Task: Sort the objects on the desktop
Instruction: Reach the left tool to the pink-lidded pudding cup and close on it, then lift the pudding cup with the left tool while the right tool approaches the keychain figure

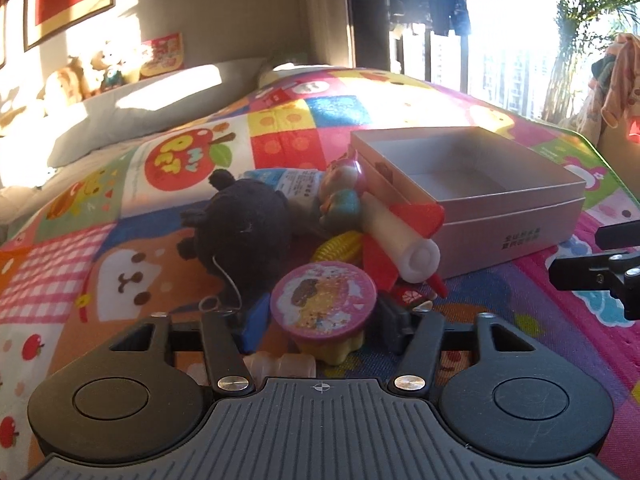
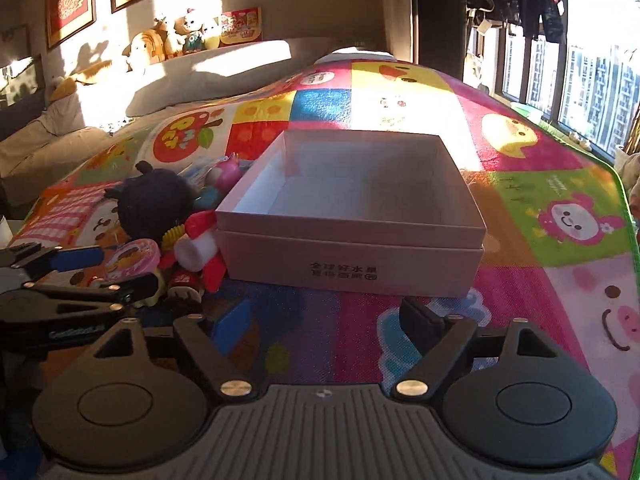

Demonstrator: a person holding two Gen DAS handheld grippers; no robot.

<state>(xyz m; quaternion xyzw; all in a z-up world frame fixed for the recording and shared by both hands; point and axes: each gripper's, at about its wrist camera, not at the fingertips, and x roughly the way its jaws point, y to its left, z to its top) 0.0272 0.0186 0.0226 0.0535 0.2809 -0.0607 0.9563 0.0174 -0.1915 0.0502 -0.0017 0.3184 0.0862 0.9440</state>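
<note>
A small cup with a pink printed lid (image 1: 323,295) sits between the fingers of my left gripper (image 1: 325,322), whose blue and black pads press on its sides. Behind it lies a heap of toys: a black plush toy (image 1: 240,224), a white rocket with red fins (image 1: 400,236), a pink figurine (image 1: 344,188) and a yellow coiled piece (image 1: 340,248). To their right stands an open, empty cardboard box (image 2: 352,256). My right gripper (image 2: 324,322) hovers open over the mat in front of the box, with nothing between its fingers. The left gripper (image 2: 108,272) shows at the left of the right wrist view.
Everything rests on a colourful cartoon play mat (image 2: 540,280) spread over a bed. A grey pillow (image 1: 132,112) and several stuffed animals (image 2: 168,40) line the far end. Windows (image 2: 580,80) run along the right, past the mat's green edge.
</note>
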